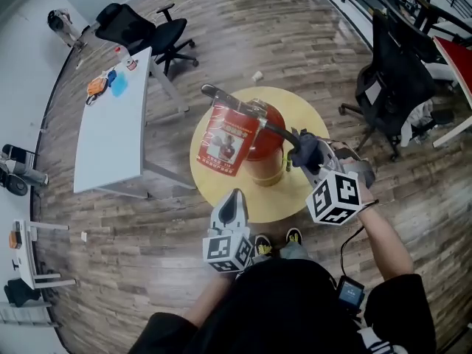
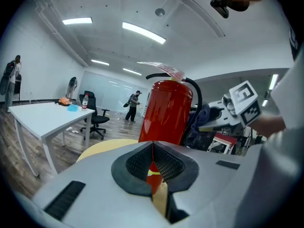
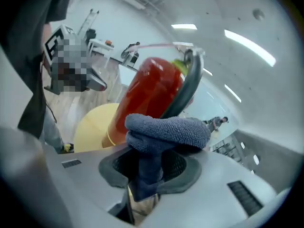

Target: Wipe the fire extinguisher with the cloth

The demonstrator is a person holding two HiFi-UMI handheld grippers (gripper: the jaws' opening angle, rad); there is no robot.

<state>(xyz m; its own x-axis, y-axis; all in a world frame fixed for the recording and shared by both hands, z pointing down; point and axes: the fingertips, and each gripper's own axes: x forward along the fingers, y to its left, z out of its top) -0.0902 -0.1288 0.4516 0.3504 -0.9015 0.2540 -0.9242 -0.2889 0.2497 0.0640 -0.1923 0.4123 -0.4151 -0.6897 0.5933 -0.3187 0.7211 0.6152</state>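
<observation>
A red fire extinguisher (image 1: 254, 142) stands upright on a round yellow table (image 1: 214, 190), with a black hose (image 1: 276, 130) and a label on its left side. My right gripper (image 1: 311, 161) is shut on a folded blue-grey cloth (image 1: 304, 150), which is pressed against the hose at the extinguisher's right side. In the right gripper view the cloth (image 3: 164, 129) bulges out of the jaws against the hose (image 3: 183, 87) and the red body (image 3: 145, 96). My left gripper (image 1: 234, 201) is shut and empty, hovering at the table's near edge. The extinguisher (image 2: 166, 110) rises just beyond its jaws.
A long white desk (image 1: 110, 131) with small items stands to the left. Black office chairs sit behind it (image 1: 144, 32) and at the right (image 1: 394, 80). The floor is wood planks. People stand far off in the room (image 2: 134, 103).
</observation>
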